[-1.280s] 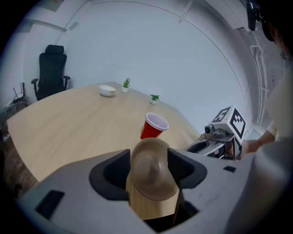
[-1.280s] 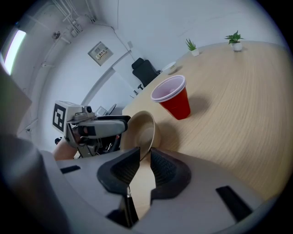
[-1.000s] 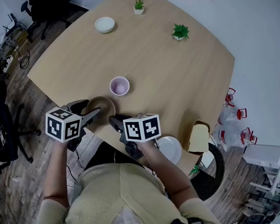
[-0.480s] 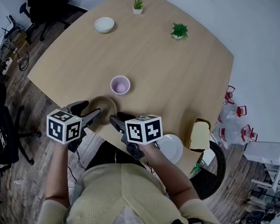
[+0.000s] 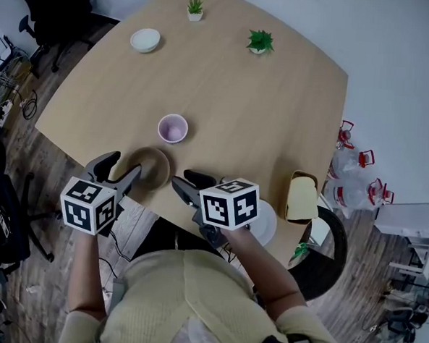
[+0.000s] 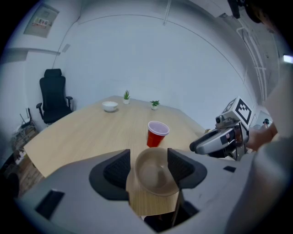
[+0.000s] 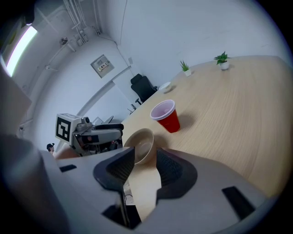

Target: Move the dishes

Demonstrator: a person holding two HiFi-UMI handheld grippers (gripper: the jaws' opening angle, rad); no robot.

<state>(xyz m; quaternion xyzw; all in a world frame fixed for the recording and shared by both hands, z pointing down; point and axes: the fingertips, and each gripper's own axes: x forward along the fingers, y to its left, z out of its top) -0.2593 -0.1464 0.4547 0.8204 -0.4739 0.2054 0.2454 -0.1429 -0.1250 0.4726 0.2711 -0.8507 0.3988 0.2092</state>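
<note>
table (image 5: 241, 96) under the jaws: showing pale wood grain, matt | bowl (image 6: 158, 176) seen between the left gripper (image 6: 149, 157) jaws: showing tan, smooth surface, dull sheen | cup (image 6: 157, 134) beyond the jaws: showing red plastic, glossy | pads (image 6: 117, 171): showing black ribbed facing, matt

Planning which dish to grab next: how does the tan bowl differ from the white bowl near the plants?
The tan bowl is brown; the white bowl is pale. The tan bowl sits at the near edge of the table; the white bowl sits far across it. Both stand upright, ungripped.
</note>
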